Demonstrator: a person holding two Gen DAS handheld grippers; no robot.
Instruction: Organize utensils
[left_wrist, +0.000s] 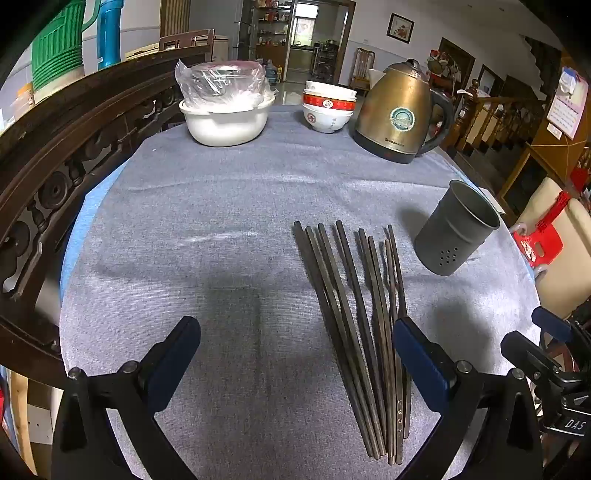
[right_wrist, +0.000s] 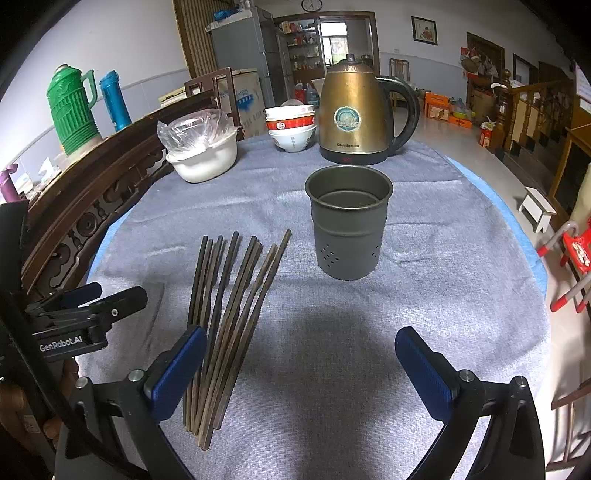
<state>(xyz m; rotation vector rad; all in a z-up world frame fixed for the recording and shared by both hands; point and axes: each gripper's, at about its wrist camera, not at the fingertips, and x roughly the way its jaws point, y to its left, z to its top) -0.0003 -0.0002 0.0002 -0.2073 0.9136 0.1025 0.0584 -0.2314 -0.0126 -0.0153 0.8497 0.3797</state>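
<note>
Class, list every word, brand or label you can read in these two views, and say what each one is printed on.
"GenRobot.AI": on the left gripper body.
"DAS": on the right gripper body, cut off.
Kettle base brand: blurred, not surely readable.
Chopsticks engraving: too small.
Bowls markings: too small.

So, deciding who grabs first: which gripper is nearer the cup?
Right. The right gripper faces the cup head-on; the left gripper sits left of it, chopsticks between.
</note>
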